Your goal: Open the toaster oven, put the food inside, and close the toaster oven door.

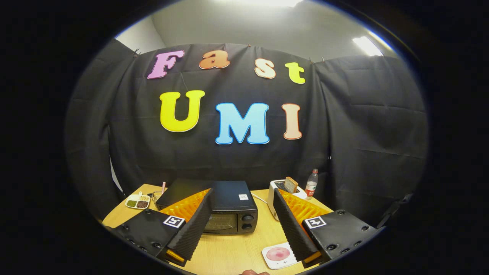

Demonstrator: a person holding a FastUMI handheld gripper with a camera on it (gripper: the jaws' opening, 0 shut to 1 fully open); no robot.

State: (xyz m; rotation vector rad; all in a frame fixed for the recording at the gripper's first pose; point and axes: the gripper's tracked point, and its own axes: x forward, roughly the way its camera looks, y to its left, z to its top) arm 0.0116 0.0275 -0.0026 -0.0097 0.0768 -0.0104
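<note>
Now claw (241, 244) gapes before shut toaster oven (225, 208); labels illegible.

The toaster oven (229, 208) is black with a dark glass door, standing on a pale wood-grain table (225, 252). At about five o'clock from it lies a white plate (279, 256) bearing a pink round of food (278, 253). At two o'clock, a white toaster (284, 196) holds a brown slice of bread (291, 185); the bottle (311, 184) beside it is clear with a red cap and label. At nine o'clock, a white dish (137, 201) carries green, brown and tan portions.
</note>
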